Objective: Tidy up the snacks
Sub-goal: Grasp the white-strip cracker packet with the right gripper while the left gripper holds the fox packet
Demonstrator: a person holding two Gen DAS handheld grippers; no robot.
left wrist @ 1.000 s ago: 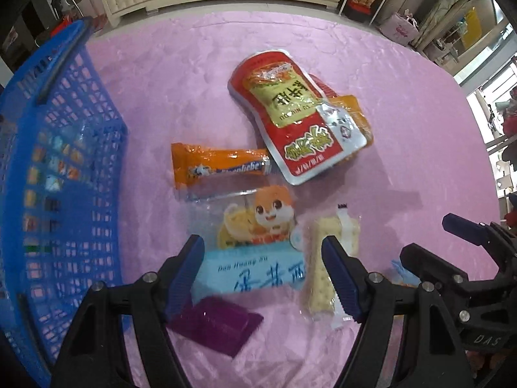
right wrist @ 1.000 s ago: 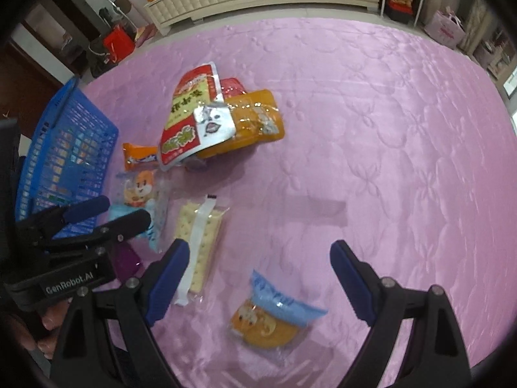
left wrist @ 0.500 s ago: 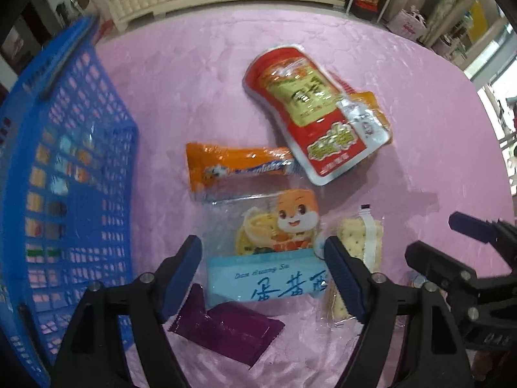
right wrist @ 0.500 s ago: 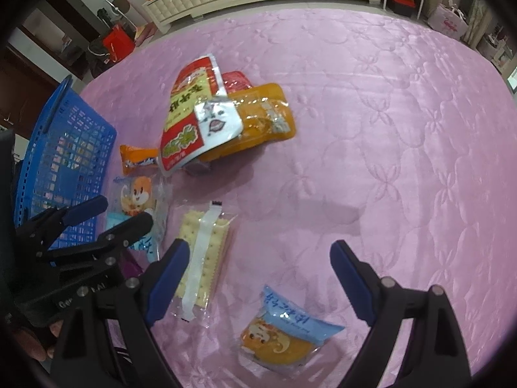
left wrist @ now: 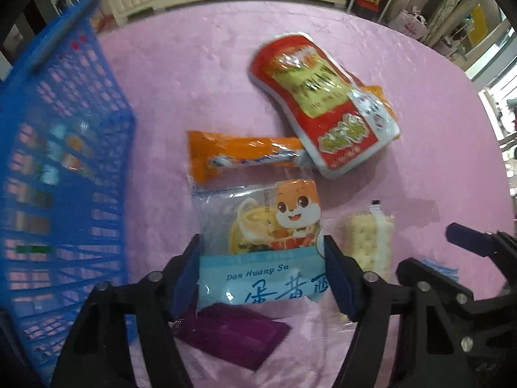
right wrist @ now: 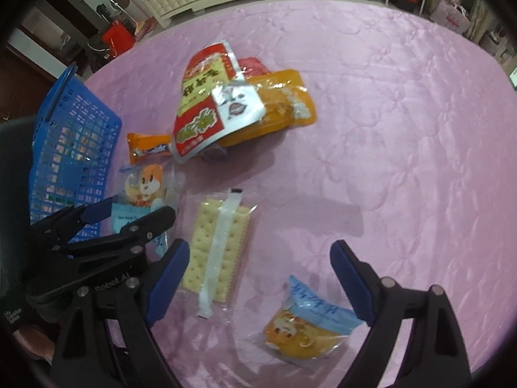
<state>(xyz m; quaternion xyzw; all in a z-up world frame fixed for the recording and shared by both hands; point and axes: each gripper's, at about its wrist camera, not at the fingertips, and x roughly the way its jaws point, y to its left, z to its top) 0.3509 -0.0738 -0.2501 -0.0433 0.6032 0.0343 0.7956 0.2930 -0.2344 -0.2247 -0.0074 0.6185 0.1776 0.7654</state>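
My left gripper (left wrist: 261,274) is open, its jaws on either side of the blue end of a cartoon-squirrel pastry packet (left wrist: 265,242); whether the pads touch it I cannot tell. It also shows in the right wrist view (right wrist: 142,190). A purple sachet (left wrist: 232,334) lies under it. A cracker pack (right wrist: 216,249) lies just right. My right gripper (right wrist: 258,278) is open above a small blue-topped pastry packet (right wrist: 307,323). A blue basket (left wrist: 55,194) stands at left.
An orange bar (left wrist: 245,158), a red pouch (left wrist: 326,103) and an orange pouch (right wrist: 278,110) under it lie further out on the pink tablecloth (right wrist: 404,129). Cabinets and shelves stand beyond the table.
My left gripper has moved forward so its jaws now flank the squirrel packet's blue end. My right gripper has drawn back slightly; the small packet sits further between its jaws.
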